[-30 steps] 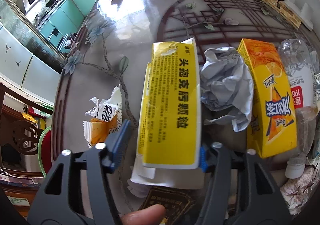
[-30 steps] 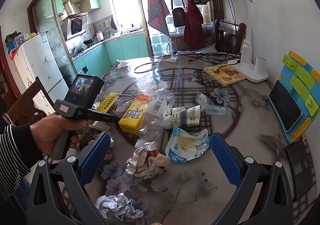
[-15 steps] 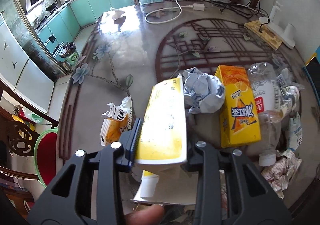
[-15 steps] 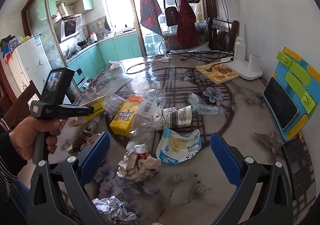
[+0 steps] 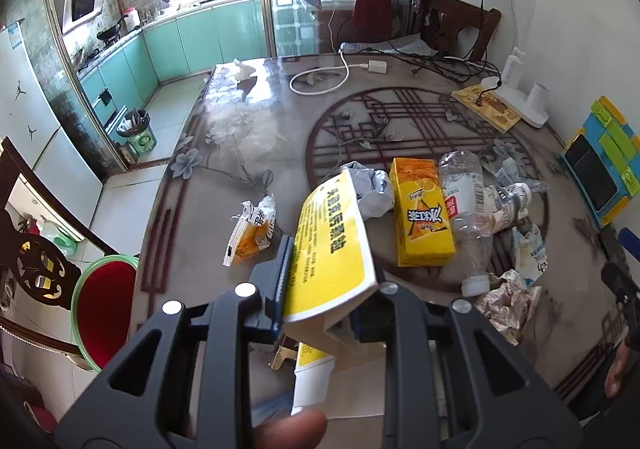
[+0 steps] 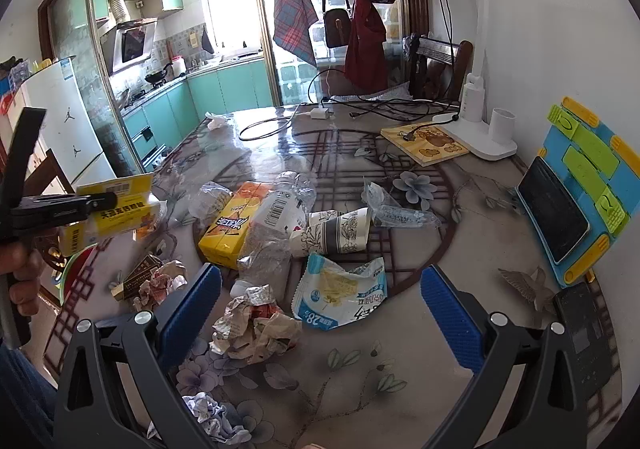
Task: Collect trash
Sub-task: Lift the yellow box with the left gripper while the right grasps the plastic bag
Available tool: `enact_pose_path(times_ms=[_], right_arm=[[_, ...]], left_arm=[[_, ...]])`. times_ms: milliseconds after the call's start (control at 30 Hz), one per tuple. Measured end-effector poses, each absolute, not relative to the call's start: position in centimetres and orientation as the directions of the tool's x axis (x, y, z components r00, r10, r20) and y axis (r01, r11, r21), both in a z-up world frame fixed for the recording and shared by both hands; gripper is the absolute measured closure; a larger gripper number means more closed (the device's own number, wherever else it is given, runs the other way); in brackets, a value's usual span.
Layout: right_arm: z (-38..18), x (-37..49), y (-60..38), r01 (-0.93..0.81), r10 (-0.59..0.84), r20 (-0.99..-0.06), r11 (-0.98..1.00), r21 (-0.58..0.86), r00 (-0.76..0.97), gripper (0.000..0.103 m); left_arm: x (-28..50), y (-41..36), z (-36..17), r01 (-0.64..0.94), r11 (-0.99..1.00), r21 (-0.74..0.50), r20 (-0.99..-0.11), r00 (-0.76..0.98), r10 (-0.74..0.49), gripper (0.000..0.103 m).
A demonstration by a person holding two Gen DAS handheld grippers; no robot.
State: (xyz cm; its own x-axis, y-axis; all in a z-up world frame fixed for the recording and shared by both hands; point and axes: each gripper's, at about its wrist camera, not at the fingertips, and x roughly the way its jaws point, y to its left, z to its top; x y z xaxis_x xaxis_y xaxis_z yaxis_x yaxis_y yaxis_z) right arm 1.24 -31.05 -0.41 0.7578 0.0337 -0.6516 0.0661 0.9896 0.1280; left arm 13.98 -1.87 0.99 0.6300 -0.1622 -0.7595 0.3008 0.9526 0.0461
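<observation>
My left gripper is shut on a yellow medicine box and holds it tilted above the table. From the right wrist the same box hangs at the far left, clear of the tabletop. Below and to its right lie an orange juice carton, a crushed plastic bottle, a grey paper ball and a snack wrapper. My right gripper stands open over a blue-white wrapper and a crumpled paper wad, touching neither. Paper cups lie behind them.
A desk lamp base, a book and cables sit at the table's far side. A blue tablet stand leans on the right wall. A red chair seat is off the table's left edge.
The left gripper closed on the yellow box and lifted it off the table, up and back. The right gripper has stayed about where it was, still open.
</observation>
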Motion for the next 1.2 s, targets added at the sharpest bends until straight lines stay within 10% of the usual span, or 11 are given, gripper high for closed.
enact_pose_path(times_ms=[567,1200], right_arm=[[-4.7,13.2,-36.3,-0.128,-0.155,-0.793,0.951,-0.281,0.589,0.008],[-11.4,20.7,-37.3,-0.265,-0.124,-0.892,0.929,-0.258,0.436,0.052]], left_arm=[[11.0,0.2,2.1,0.321,0.946,-0.038,-0.691,0.676,-0.257,0.079],[11.9,0.3,1.1,0.319,0.947,-0.039,-0.702,0.666,-0.253,0.078]])
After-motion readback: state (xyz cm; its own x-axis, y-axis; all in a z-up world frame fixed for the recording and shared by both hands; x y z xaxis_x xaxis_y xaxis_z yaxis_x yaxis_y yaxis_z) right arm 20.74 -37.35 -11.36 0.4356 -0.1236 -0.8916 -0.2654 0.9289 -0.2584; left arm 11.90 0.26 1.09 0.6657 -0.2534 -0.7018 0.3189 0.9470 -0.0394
